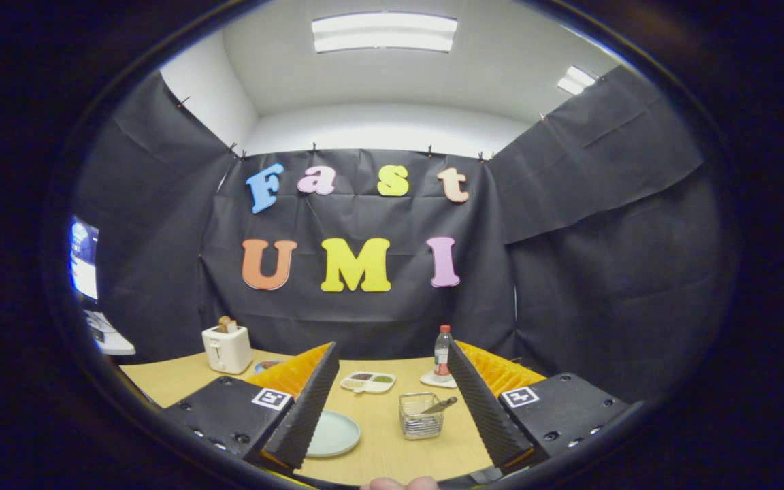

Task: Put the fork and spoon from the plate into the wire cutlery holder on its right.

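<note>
With the jaws open and empty, we risk toppling the wire holder (422, 415), its cutlery (441, 405) leaning rightward.

the left finger (300, 415) hides the left part of the pale green plate (335, 433). the wire cutlery holder (421, 416) holds cutlery, but it is too small to tell fork from spoon; only one handle (441, 405) sticks out. what lies in the white divided dish (367, 382) is too small to name. a blue plate (267, 365) behind the toaster (227, 348) is mostly hidden. fingertips (399, 484) are cut off at the bottom.
</note>
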Motion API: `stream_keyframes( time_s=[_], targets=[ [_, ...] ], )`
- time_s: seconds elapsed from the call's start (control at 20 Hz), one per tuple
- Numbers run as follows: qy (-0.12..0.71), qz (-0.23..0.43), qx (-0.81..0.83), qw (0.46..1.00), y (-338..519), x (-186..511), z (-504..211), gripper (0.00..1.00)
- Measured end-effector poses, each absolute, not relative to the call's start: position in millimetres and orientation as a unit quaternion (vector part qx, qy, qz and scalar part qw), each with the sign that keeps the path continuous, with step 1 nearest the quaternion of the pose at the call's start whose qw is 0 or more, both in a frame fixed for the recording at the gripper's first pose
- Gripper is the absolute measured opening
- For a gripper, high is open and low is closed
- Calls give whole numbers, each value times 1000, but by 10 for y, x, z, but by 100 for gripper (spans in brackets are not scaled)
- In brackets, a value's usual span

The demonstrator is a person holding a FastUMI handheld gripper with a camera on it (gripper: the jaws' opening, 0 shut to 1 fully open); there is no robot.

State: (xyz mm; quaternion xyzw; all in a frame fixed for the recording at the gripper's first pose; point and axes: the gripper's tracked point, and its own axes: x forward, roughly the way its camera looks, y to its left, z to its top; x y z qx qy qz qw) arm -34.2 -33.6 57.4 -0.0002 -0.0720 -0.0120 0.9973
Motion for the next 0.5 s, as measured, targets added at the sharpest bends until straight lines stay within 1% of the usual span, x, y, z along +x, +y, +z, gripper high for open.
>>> stream_keyframes(
  time_s=[0.25,0.5],
  targets=[
    [-81,-14,1,997,-311,-424,675,96],
    [-68,-5,1,998,-254,-506,669,96]
  ],
)
